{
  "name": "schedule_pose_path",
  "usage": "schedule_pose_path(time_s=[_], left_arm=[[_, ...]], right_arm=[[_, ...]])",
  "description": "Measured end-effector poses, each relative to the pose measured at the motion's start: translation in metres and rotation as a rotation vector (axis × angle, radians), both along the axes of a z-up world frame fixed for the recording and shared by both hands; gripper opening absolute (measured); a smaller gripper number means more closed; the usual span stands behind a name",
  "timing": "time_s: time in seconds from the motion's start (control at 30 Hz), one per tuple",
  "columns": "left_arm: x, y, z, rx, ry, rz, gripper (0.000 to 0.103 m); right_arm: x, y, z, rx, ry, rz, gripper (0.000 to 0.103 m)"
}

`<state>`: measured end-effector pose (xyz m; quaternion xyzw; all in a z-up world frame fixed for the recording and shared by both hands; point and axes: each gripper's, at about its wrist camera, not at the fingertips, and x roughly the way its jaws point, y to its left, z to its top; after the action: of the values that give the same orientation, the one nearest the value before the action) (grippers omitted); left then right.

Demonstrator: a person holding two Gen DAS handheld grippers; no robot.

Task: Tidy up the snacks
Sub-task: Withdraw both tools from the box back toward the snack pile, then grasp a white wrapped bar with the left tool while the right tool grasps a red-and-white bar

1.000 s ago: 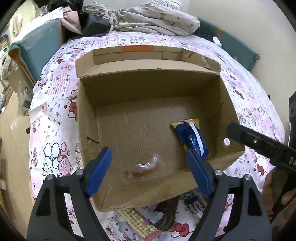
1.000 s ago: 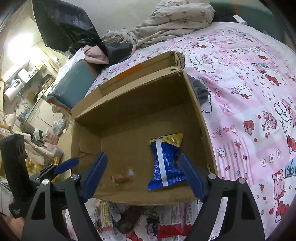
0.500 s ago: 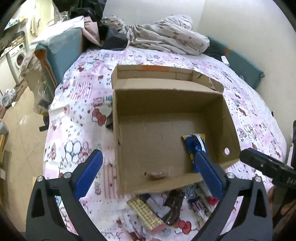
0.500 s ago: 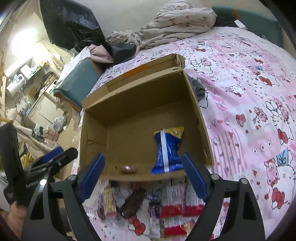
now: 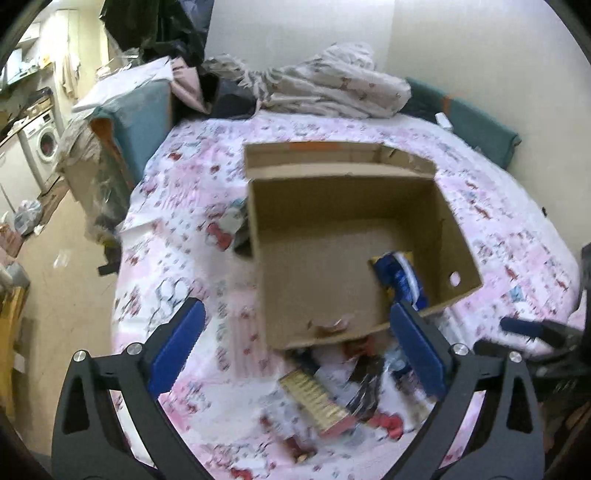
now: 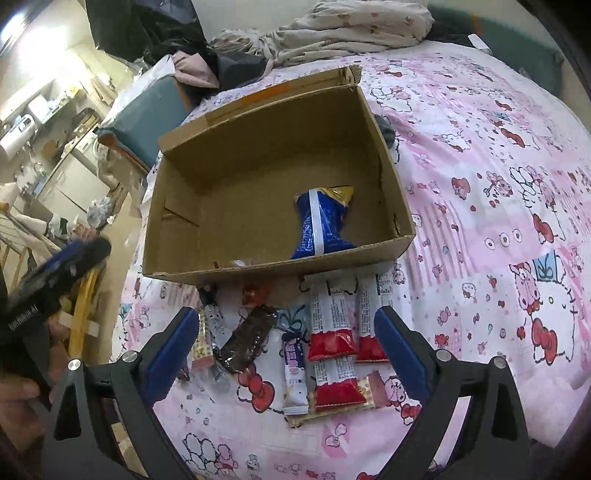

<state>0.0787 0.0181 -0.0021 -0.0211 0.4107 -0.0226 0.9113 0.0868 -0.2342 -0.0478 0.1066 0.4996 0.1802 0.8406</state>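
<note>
We see a bed (image 6: 498,155) under a pink cartoon-print cover, with crumpled bedding (image 6: 332,29) heaped at its far end. On the bed sits an open cardboard box (image 6: 258,177), its far flap folded back. Inside the box, toward the right, a blue packet (image 6: 321,225) lies on the floor of the box, its yellow end pointing far. Near the box's near wall lies a small clear-wrapped sweet (image 5: 332,326), blurred in the left view and mostly hidden by the wall in the right view.

Just outside the near wall, the rest of the snacks lie spread on the cover. From the right view we make out three red-and-white bars (image 6: 332,325), two side by side and one nearer, a dark brown wrapper (image 6: 247,339) tilted to their left, a slim white-and-purple stick (image 6: 293,369) between them, and a yellowish bar (image 6: 203,343) at the far left of the group. A small red wrapper (image 6: 255,291) lies close to the box wall.

Our left tongs (image 5: 295,354) hang above the cover, jaws spread wide and empty. Our right tongs (image 6: 284,354) hover over the spread snacks, jaws opening, wide apart, gripping nothing; the snacks lie below them, untouched.
</note>
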Motion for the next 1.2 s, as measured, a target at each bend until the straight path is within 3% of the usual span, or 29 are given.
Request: schedule_pose_path(time_s=[0.17, 0.47, 0.7, 0.87, 0.93, 1.07, 1.13, 1.2], left_arm=[[-0.006, 0.016, -0.007, -0.048, 0.052, 0.058, 0.099], [-0.014, 0.046, -0.041, -0.147, 0.215, 0.214, 0.097], [-0.012, 0.048, -0.088, -0.223, 0.412, 0.245, 0.059], [-0.007, 0.035, -0.113, -0.206, 0.504, 0.212, 0.045], [-0.005, 0.031, -0.123, -0.203, 0.535, 0.205, 0.032], [-0.004, 0.024, -0.138, -0.196, 0.592, 0.178, 0.026], [-0.006, 0.020, -0.143, -0.198, 0.621, 0.168, 0.014], [-0.009, 0.014, -0.142, -0.176, 0.628, 0.153, 0.013]], right_arm=[[-0.001, -0.009, 0.007, 0.052, -0.026, -0.046, 0.098], [-0.004, -0.032, 0.009, 0.139, 0.006, -0.119, 0.098], [-0.001, -0.045, -0.002, 0.175, 0.068, -0.162, 0.098], [0.002, -0.052, -0.008, 0.208, 0.101, -0.197, 0.098], [0.003, -0.054, -0.010, 0.207, 0.111, -0.207, 0.098], [0.005, -0.060, -0.016, 0.212, 0.136, -0.230, 0.098], [0.006, -0.063, -0.021, 0.209, 0.157, -0.245, 0.098], [0.008, -0.065, -0.027, 0.212, 0.184, -0.260, 0.098]])
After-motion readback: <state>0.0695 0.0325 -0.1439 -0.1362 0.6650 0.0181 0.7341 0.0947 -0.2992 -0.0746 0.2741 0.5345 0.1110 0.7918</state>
